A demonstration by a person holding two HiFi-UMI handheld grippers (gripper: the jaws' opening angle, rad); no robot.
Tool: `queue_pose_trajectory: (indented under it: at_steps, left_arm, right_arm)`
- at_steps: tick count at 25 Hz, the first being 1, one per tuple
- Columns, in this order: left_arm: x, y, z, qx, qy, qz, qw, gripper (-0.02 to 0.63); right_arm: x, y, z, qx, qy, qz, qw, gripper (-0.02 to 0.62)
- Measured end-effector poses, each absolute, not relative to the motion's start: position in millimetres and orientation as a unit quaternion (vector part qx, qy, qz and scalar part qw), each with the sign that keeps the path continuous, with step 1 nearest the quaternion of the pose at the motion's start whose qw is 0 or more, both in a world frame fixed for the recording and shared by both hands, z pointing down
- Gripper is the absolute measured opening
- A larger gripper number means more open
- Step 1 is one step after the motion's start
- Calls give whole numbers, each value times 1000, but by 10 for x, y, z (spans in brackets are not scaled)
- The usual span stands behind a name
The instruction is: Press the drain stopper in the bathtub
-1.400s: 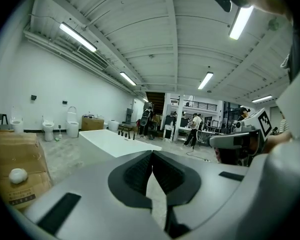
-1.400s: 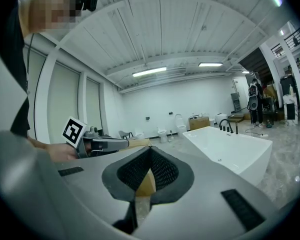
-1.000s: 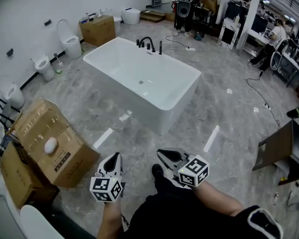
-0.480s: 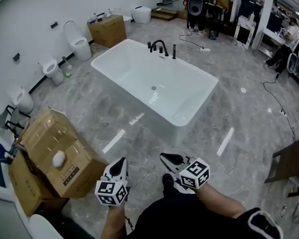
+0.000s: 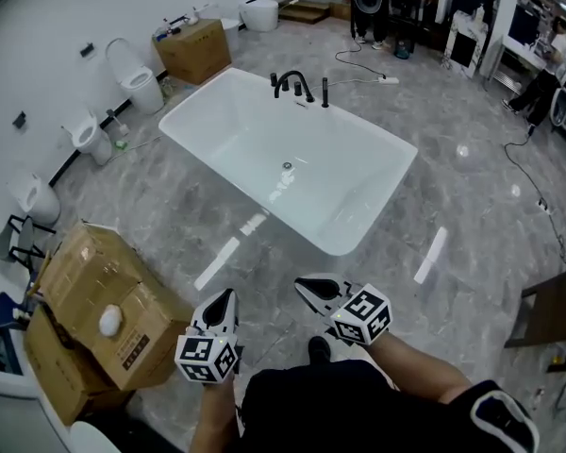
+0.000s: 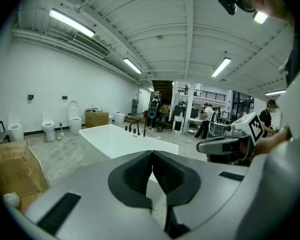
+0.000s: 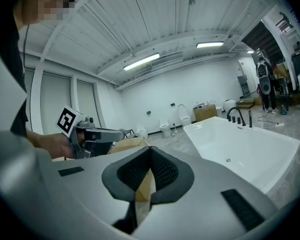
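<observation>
A white freestanding bathtub stands on the grey marble floor, a few steps ahead of me. Its small round drain stopper sits in the tub's floor, below the black taps on the far rim. Both grippers hang low near my body, well short of the tub. My left gripper is shut with nothing in it. My right gripper is shut too, also empty. In the right gripper view the bathtub and its drain stopper lie to the right. The left gripper view shows the bathtub straight ahead.
Cardboard boxes stand at my left, close to my left gripper. Several toilets line the left wall, with another box behind the tub. Cables trail across the floor at right, and a wooden board leans at far right.
The view has shifted closer to the tub, which now sits lower and larger in the head view. Both grippers stay shut and low in front of me.
</observation>
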State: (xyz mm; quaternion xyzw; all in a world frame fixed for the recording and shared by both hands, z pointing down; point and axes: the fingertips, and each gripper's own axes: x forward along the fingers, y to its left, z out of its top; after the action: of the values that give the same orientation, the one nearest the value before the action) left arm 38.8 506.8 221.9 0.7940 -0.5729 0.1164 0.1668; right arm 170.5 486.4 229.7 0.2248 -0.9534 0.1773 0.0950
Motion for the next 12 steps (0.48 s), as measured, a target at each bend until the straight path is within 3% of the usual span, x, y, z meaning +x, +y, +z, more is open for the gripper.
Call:
queue_pose_trajectory:
  at_steps: [12]
  left_arm:
    - [252, 4129, 2315, 809, -553, 110, 167, 12]
  right_arm:
    - [1707, 4080, 2423, 267, -939, 193, 101, 14]
